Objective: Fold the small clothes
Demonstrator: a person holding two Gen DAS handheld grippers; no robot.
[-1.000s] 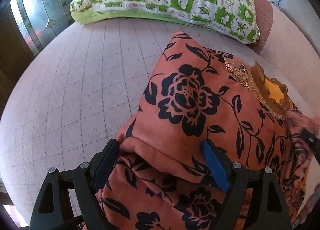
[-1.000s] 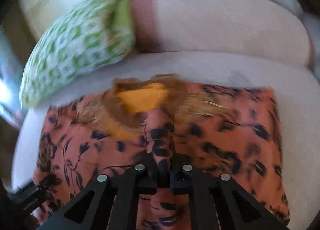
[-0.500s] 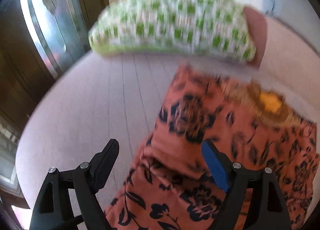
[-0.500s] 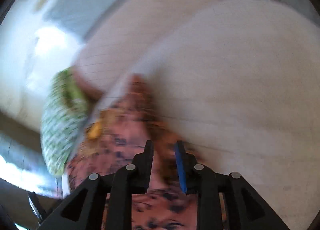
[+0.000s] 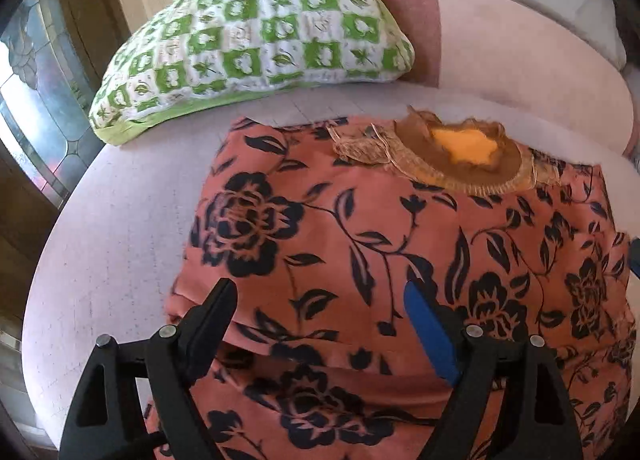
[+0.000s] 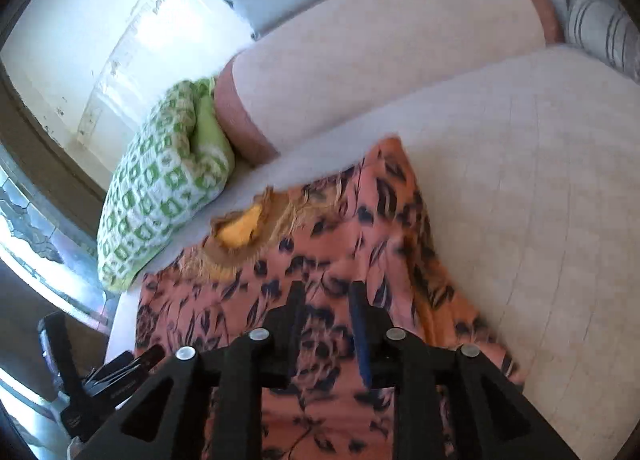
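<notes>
An orange garment with black flowers point(image 5: 360, 228) lies flat on the pale sofa seat point(image 5: 112, 228), its gold-trimmed neckline point(image 5: 460, 148) at the far end and both sleeves folded in. My left gripper point(image 5: 320, 296) hovers above its near left part, jaws wide open and empty. In the right wrist view the garment point(image 6: 320, 260) lies below my right gripper point(image 6: 326, 292), whose jaws stand a little apart with no cloth between them.
A green and white checked pillow point(image 5: 248, 36) rests at the back left against the sofa backrest point(image 5: 500, 52). The left gripper's body shows at the lower left of the right wrist view point(image 6: 100, 380). A window point(image 5: 36, 100) is to the left. Bare seat point(image 6: 540, 200) stretches right.
My right gripper has let go of the sleeve fold it pinched and lifted away. My left gripper pulled back off the garment's left fold and stays open. The garment now lies flat.
</notes>
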